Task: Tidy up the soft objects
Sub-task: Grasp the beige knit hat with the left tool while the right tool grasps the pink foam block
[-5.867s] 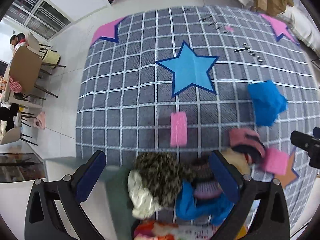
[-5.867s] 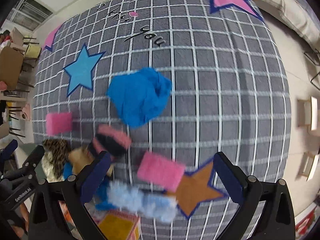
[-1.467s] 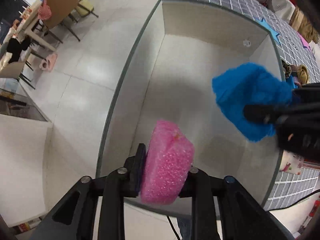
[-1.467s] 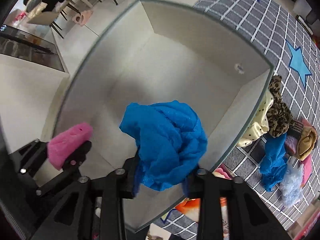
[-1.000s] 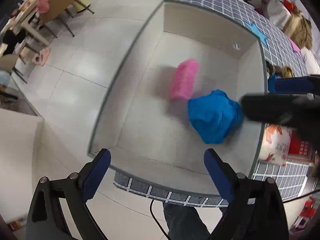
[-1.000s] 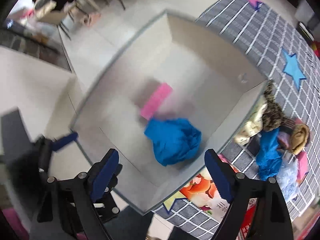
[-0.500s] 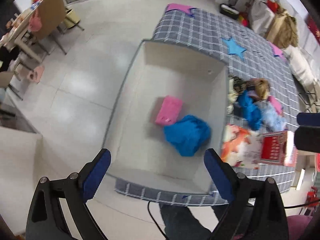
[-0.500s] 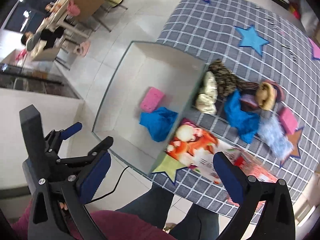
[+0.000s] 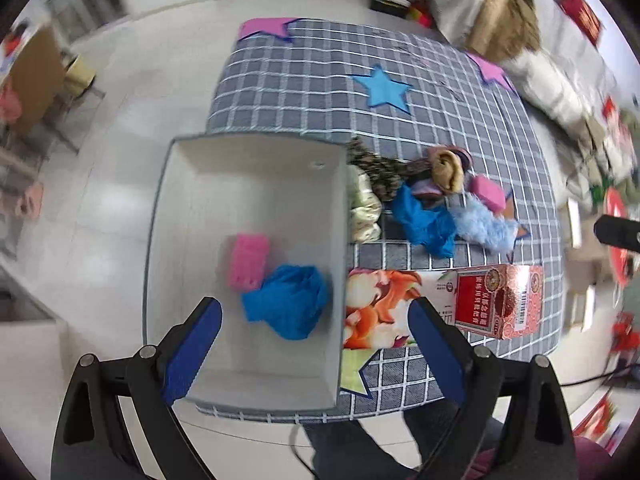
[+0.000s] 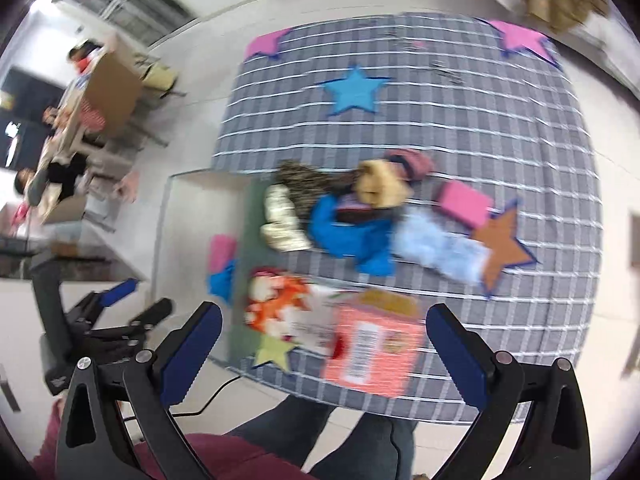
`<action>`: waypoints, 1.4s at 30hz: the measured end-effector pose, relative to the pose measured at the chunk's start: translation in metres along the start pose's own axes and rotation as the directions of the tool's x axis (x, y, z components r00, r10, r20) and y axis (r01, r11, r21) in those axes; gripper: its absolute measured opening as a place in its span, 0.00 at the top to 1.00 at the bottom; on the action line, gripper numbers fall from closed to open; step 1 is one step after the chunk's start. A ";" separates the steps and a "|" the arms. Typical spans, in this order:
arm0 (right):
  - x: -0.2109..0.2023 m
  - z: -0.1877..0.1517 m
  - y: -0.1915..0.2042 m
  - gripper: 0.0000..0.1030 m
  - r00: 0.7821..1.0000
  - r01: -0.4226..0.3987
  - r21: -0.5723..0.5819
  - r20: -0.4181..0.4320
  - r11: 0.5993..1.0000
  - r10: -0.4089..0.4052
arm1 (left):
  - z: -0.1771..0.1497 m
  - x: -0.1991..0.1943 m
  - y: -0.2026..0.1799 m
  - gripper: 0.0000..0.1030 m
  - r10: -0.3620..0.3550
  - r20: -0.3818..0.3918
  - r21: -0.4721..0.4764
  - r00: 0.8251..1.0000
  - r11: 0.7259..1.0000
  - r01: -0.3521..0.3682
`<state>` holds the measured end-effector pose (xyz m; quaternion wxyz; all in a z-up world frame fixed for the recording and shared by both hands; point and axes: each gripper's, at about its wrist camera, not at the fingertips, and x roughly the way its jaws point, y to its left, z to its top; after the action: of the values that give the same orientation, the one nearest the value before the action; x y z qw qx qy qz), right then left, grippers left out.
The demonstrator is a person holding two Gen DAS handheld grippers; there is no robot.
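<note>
Colours and patterns. The tablecloth (image 9: pixel 460 120) is grey, gridded in white, with blue (image 9: pixel 382 89), pink (image 9: pixel 264 29), orange (image 10: pixel 502 246) and yellow-green (image 9: pixel 354 374) stars. The bin (image 9: pixel 256 184) is pale cream inside. In it are seen a pink sponge (image 9: pixel 248 262) and a blue cloth (image 9: pixel 288 306). On the tablecloth are shown a leopard-print fabric (image 9: pixel 378 170), a cream dotted fabric (image 9: pixel 362 210), a second blue cloth (image 9: pixel 424 220), a light-blue fluffy piece (image 9: pixel 482 230), a tan item (image 9: pixel 446 168) and a second pink sponge (image 9: pixel 486 196). The carton (image 9: pixel 498 300) is red. The finger pads (image 9: pixel 192 354) are blue on black frames.
</note>
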<state>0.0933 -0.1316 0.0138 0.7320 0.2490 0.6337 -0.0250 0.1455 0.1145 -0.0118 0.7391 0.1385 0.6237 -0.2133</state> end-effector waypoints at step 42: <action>0.167 0.094 -0.177 0.55 0.997 0.070 0.362 -0.044 0.929 -0.057 | 0.145 0.172 -0.200 0.73 0.180 -0.074 0.423 0.981 0.897 -0.132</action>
<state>0.1503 -0.2769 -0.1955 0.6615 0.3599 0.6378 -0.1614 0.1958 -0.1527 -0.1411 0.6714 0.3539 0.5911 -0.2731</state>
